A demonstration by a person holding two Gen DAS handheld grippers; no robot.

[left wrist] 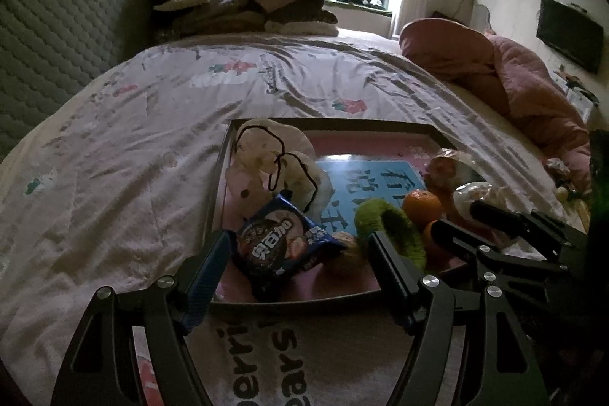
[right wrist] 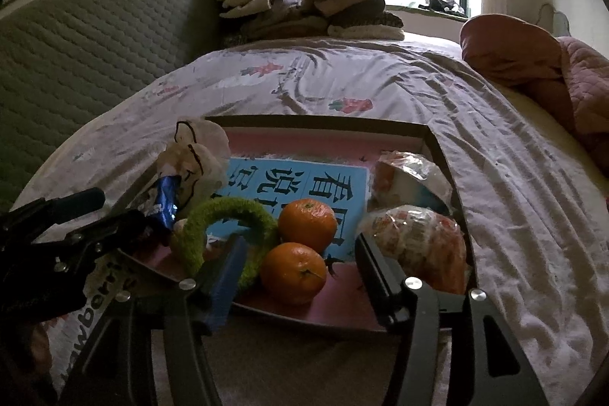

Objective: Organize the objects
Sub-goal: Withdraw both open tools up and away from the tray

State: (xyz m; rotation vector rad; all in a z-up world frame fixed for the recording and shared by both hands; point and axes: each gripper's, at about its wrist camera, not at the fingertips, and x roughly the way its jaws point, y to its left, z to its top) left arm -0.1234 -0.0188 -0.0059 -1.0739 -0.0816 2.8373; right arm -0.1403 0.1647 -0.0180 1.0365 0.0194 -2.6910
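Note:
A dark-framed tray (left wrist: 327, 123) (right wrist: 323, 120) with a pink floor lies on the bed. It holds a blue cookie packet (left wrist: 281, 246), a white drawstring pouch (left wrist: 274, 155), a green fuzzy ring (left wrist: 396, 223) (right wrist: 228, 212), two oranges (right wrist: 307, 223) (right wrist: 293, 273), a walnut (left wrist: 348, 250) and wrapped snack packs (right wrist: 422, 246). My left gripper (left wrist: 300, 269) is open, its fingers on either side of the cookie packet, not closed on it. My right gripper (right wrist: 297, 276) is open, its fingers on either side of the near orange.
The strawberry-print bedsheet (left wrist: 152, 124) surrounds the tray. Folded clothes (left wrist: 243, 2) are piled at the bed's far end by a quilted headboard (left wrist: 57, 37). A pink quilt (left wrist: 514, 78) lies at the right. Each gripper shows in the other's view (left wrist: 514, 234) (right wrist: 57, 234).

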